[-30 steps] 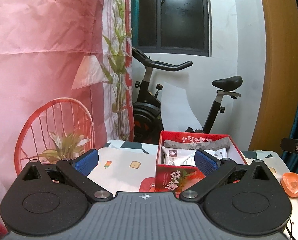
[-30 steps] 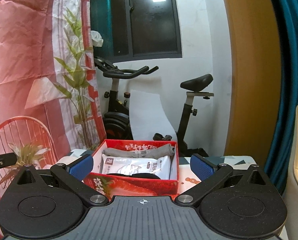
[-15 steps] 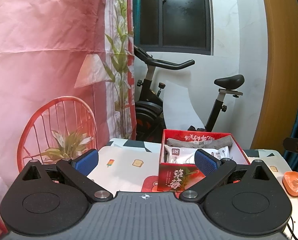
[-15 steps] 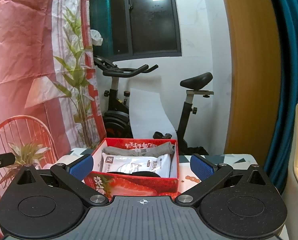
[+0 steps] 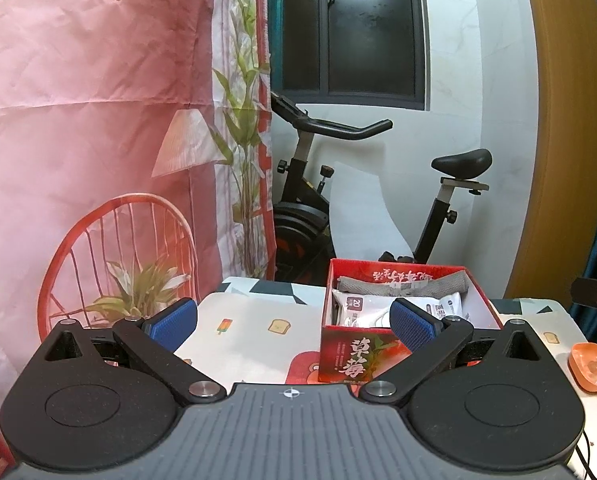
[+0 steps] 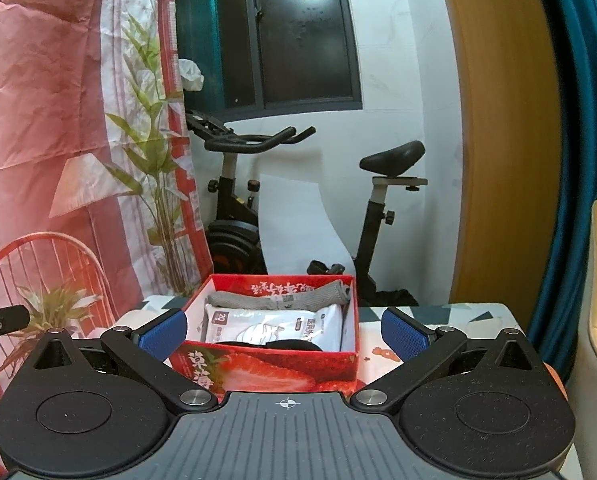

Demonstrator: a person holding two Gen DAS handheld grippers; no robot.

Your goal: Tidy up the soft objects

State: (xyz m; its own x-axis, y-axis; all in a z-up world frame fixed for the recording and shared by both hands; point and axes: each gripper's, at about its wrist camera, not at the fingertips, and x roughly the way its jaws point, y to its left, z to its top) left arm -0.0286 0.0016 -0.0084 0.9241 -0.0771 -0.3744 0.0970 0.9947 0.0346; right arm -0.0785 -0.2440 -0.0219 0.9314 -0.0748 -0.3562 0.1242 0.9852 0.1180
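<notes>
Seemingly little has changed: the left gripper (image 5: 294, 324) and right gripper (image 6: 284, 332) have only drifted slightly, both spread wide and empty. The grey cloth (image 6: 282, 300) and white mask pack (image 6: 274, 326) already lie inside the red strawberry box (image 6: 266, 368), so packing looks nearly finished.

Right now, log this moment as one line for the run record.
left gripper: open, empty | right gripper: open, empty | red box: on table, holds grey cloth, white pack | phase: hovering
</notes>
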